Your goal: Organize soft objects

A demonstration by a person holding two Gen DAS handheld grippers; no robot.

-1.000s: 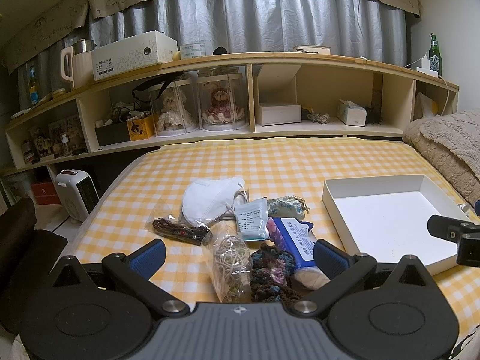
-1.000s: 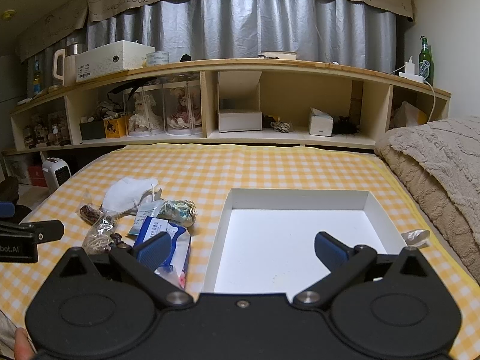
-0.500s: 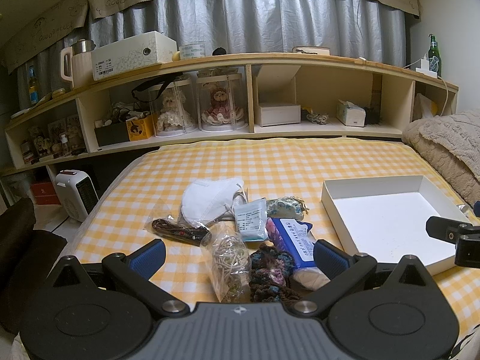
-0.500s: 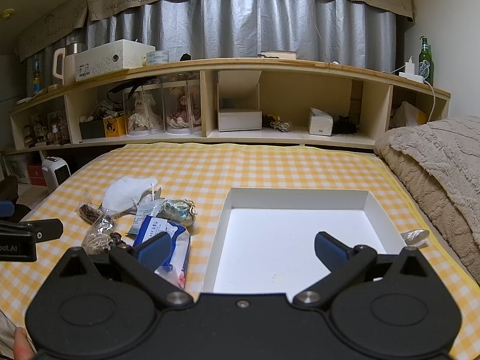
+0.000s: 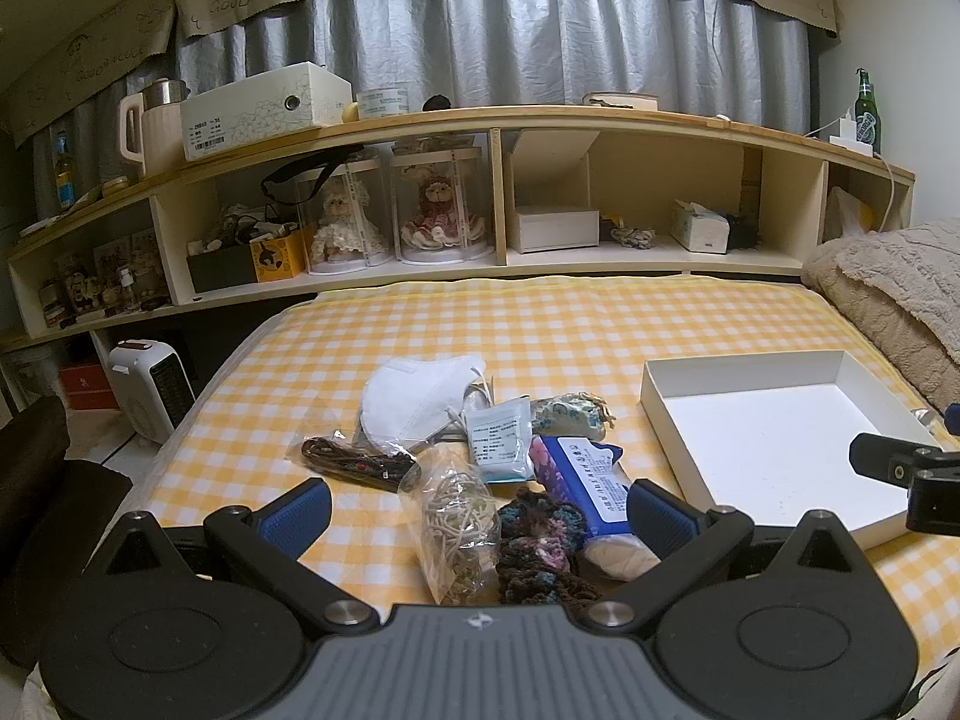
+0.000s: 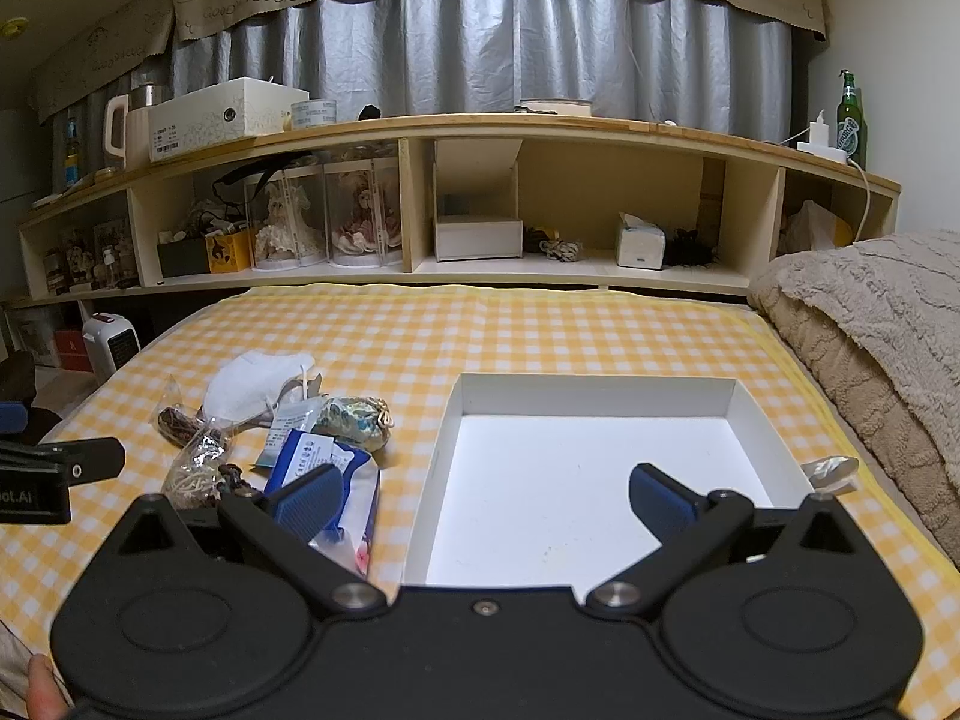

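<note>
Left wrist view: we're hovering the left gripper (image 5: 477, 507) wide open over the crochet scrunchie (image 5: 537, 540); right gripper (image 6: 480, 495) gaping too; white tray (image 5: 654, 387) sitting at 2 o'clock; pinching its middle seems safest.

A bed (image 5: 540, 324) with a yellow-and-white checked cover carries everything. On it lies a shallow white box (image 5: 660, 396), open side up, and just to the box's left a loose cluster of small things: a white face mask (image 5: 414, 396), a dark bundle in a clear bag (image 5: 354, 459), a small pale packet (image 5: 498, 438), a floral pouch (image 5: 567, 414), a blue tissue pack (image 5: 582, 480), a bag of tan cord (image 5: 456, 522) and a dark crocheted piece (image 5: 540, 546) (several of them touching or overlapping). A beige blanket (image 6: 870, 330) rests along the bed's right edge.
</note>
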